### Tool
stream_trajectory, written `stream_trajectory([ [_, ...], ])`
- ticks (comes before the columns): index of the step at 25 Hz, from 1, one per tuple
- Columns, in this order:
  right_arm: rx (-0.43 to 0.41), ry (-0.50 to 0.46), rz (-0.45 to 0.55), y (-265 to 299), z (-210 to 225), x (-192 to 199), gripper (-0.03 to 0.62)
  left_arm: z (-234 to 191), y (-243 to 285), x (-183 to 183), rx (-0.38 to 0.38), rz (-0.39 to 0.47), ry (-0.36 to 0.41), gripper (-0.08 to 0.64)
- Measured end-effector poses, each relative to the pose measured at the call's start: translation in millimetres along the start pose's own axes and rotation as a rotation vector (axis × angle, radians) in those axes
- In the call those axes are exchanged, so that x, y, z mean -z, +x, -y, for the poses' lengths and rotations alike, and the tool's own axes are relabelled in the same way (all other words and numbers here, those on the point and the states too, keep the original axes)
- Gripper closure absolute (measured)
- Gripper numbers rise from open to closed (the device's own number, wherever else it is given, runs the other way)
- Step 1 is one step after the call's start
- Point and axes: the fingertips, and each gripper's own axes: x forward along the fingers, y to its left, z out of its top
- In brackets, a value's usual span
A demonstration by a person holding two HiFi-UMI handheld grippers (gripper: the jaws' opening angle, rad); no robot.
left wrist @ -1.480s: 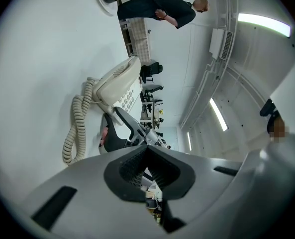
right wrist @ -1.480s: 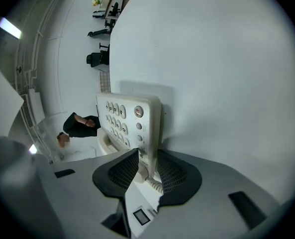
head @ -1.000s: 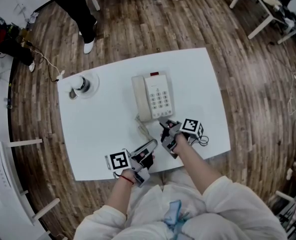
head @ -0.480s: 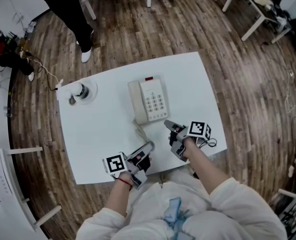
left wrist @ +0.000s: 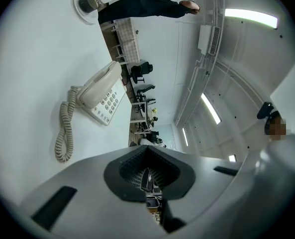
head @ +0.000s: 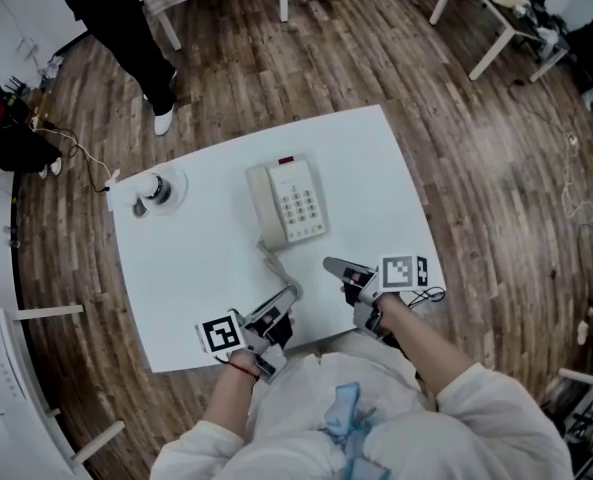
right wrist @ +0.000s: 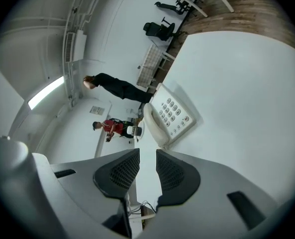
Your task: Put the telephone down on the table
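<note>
The cream telephone (head: 298, 202) lies flat on the white table (head: 376, 178), its handset (head: 262, 208) in the cradle at its left. The coiled cord (head: 271, 259) trails toward me. My left gripper (head: 292, 294) rests near the table's front edge, just below the cord, shut and empty. My right gripper (head: 332, 265) hovers a short way right of the cord and short of the telephone, jaws slightly apart with nothing between them. The left gripper view shows the telephone (left wrist: 101, 94) and cord (left wrist: 64, 133) beyond my left gripper (left wrist: 147, 155). The right gripper view shows the telephone (right wrist: 171, 117) past my right gripper (right wrist: 147, 162).
A small cup on a round saucer (head: 159, 187) stands at the table's far left corner. A person in dark trousers (head: 116, 23) stands on the wooden floor beyond it. Other white tables (head: 486, 3) are at the far right. The table's front edge is under my hands.
My right gripper has drawn back from the telephone's near end toward the front edge. The left gripper has stayed near the front edge. The head view has shifted.
</note>
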Motion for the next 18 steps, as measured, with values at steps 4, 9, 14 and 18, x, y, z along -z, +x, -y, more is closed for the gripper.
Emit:
stream_trajectory([
  [4,-0.040,-0.102,-0.034,-14,-21,13,0.469,12,-2,3,0.011,-0.009,0.031,0.560],
  [9,-0.067,-0.251,-0.059,-29,-45,25,0.469,24,-4,11,0.008,-0.030,0.073,0.560],
  [14,-0.114,-0.411,-0.081,-40,-69,37,0.469,36,-4,18,0.012,-0.054,0.132,0.560],
  [18,-0.180,-0.510,-0.103,-52,-92,41,0.469,47,-2,18,0.004,-0.087,0.223,0.560],
])
